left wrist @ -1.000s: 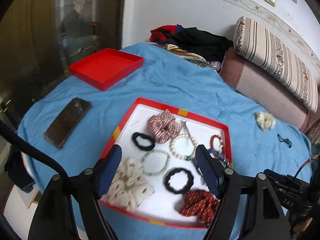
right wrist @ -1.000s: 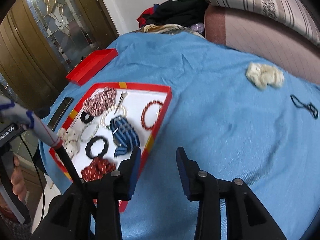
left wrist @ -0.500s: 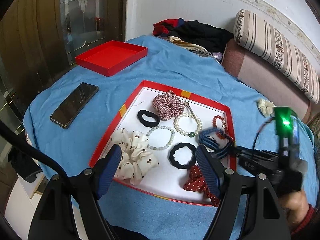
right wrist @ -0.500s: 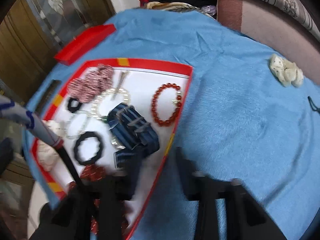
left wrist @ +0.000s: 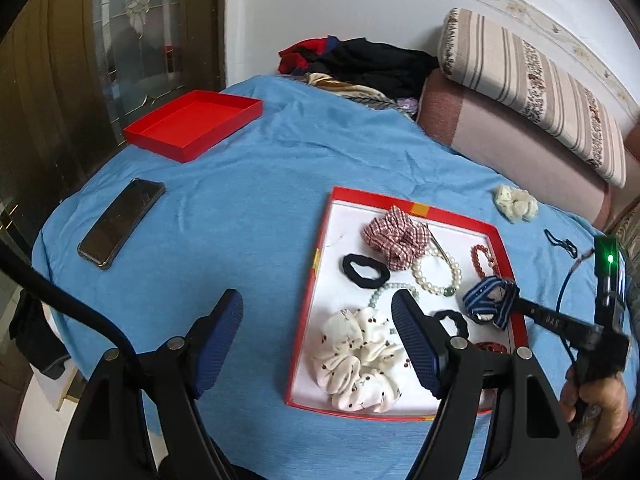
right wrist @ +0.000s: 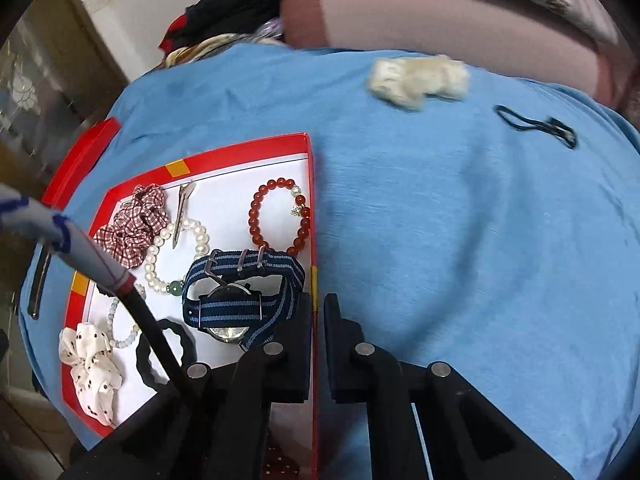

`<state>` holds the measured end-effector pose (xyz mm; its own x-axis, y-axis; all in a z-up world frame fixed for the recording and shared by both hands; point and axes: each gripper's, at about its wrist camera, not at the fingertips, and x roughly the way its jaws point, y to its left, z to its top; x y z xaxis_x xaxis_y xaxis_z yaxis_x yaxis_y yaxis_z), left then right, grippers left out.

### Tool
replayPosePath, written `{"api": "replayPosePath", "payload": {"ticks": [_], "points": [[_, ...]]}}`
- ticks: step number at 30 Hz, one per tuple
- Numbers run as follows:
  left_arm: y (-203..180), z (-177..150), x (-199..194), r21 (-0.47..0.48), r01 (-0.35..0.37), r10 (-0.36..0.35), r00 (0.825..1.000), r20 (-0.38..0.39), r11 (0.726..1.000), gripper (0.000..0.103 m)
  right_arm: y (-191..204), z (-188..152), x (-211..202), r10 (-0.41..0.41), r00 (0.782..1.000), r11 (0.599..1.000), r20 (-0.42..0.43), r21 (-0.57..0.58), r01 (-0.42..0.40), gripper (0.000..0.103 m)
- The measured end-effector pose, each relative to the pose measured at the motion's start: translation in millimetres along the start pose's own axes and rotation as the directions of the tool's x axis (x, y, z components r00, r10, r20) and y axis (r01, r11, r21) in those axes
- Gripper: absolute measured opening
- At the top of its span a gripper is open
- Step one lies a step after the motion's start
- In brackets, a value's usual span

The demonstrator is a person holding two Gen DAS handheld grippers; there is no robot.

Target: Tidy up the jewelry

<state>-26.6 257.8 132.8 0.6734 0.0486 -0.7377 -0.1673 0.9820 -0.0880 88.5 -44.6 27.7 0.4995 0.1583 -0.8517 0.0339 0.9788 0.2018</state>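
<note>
The striped watch point(right wrist: 240, 292) is sitting at the tray's point(right wrist: 240, 148) right edge, the right hand-held gripper point(right wrist: 318, 312) is nearly clenched there, maybe pinching its strap, while the left hand-held gripper point(left wrist: 318, 336) is hanging released at 9 o'clock; next I think it should lift gently.

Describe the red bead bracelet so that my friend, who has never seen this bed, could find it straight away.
On the blue bedspread lies a red-rimmed white tray full of hair ties and bracelets. Look in its corner nearest the sofa, just beyond the striped blue watch: there the red bead bracelet lies flat against the rim. It is the tray's only ring of glossy red beads; the other bracelets are pale.
</note>
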Motion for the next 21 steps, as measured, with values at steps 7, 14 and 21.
{"api": "replayPosePath", "payload": {"ticks": [7,14,21], "points": [[-24,-1,-26,0.012,-0.069,0.067,0.993,0.094,0.998,0.087,-6,-8,-39,0.035,0.996,0.997,0.084,-0.066,-0.03,0.029],[-53,-17,-76,0.062,-0.152,0.131,0.956,0.263,0.987,0.099,-6,-44,-97,0.028,0.984,0.976,0.175,-0.219,0.011,0.053],[-70,-38,-96,0.057,-0.121,0.103,0.963,0.247,0.991,0.103,-16,-90,-121,-0.016,0.978,0.965,0.208,-0.254,0.069,0.061]]}}
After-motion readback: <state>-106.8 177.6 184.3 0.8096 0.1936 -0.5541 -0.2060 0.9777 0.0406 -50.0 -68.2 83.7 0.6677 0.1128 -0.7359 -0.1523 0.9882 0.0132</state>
